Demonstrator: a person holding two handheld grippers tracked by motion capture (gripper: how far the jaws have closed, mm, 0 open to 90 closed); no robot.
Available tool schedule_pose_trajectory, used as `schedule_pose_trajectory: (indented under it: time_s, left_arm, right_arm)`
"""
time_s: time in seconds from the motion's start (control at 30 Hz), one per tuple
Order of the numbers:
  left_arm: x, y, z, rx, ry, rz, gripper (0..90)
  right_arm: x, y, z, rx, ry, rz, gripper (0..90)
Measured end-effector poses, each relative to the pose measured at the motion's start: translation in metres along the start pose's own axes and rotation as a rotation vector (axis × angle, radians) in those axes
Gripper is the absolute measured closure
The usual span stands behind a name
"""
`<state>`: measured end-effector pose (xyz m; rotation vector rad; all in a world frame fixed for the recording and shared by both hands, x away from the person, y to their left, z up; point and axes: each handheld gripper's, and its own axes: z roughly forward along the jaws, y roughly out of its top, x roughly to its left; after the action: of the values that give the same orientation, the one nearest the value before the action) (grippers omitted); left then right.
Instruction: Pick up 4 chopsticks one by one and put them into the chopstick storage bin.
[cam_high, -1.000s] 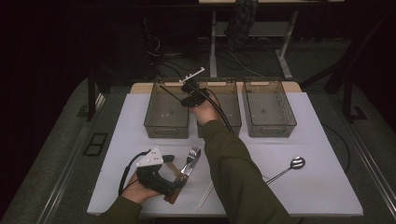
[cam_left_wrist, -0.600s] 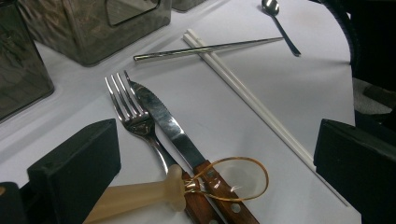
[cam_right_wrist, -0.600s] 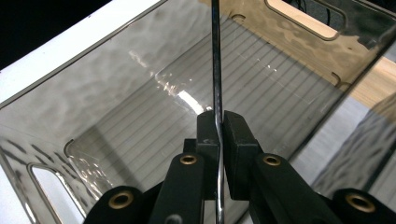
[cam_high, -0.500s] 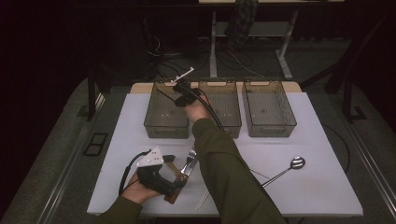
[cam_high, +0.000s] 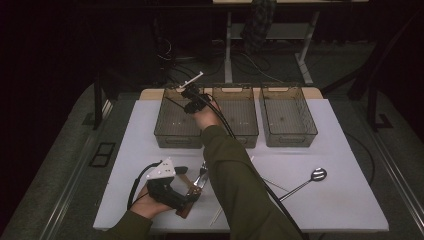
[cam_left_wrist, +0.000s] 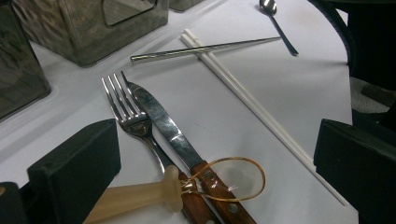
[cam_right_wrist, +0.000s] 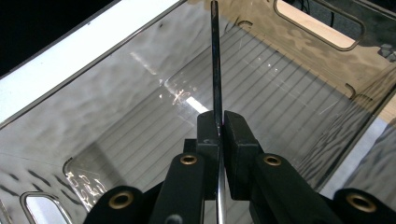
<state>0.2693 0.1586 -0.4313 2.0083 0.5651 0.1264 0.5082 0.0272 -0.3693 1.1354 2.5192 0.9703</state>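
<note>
My right gripper (cam_right_wrist: 222, 123) is shut on a thin dark metal chopstick (cam_right_wrist: 215, 70), which points forward and down into a clear smoked bin (cam_right_wrist: 116, 121). In the high view that right gripper (cam_high: 191, 101) hangs over the leftmost bin (cam_high: 170, 131) of three. At the table's near left edge my left gripper (cam_high: 175, 189) rests open. Between its jaws, seen from the left gripper (cam_left_wrist: 215, 140) itself, lie a fork (cam_left_wrist: 126, 112) and a wooden-handled knife (cam_left_wrist: 163, 123), with a thin rubber band (cam_left_wrist: 233, 179) over the handle.
Beyond the fork, a second metal chopstick (cam_left_wrist: 205, 49) crosses a pair of white chopsticks (cam_left_wrist: 243, 100), and a spoon (cam_left_wrist: 275, 18) lies farther off. The middle bin (cam_high: 241, 131) and right bin (cam_high: 290, 132) stand in a row at the back. A long spoon (cam_high: 311, 179) sits near right.
My right gripper has carried the chopstick leftward, from the edge of the middle bin to over the left bin, and a little lower. The left gripper has stayed put.
</note>
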Motion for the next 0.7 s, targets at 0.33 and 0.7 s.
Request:
schedule_pose_trajectory:
  time_s: [0.33, 0.7]
  left_arm:
    - [0.001, 0.000, -0.001, -0.001, 0.000, 0.002, 0.0]
    - [0.001, 0.000, -0.002, -0.001, 0.000, -0.001, 0.0]
  right_arm:
    - [0.001, 0.001, -0.001, -0.022, -0.008, -0.009, 72.1]
    - [-0.003, -0.001, -0.014, -0.034, 0.024, -0.015, 56.9]
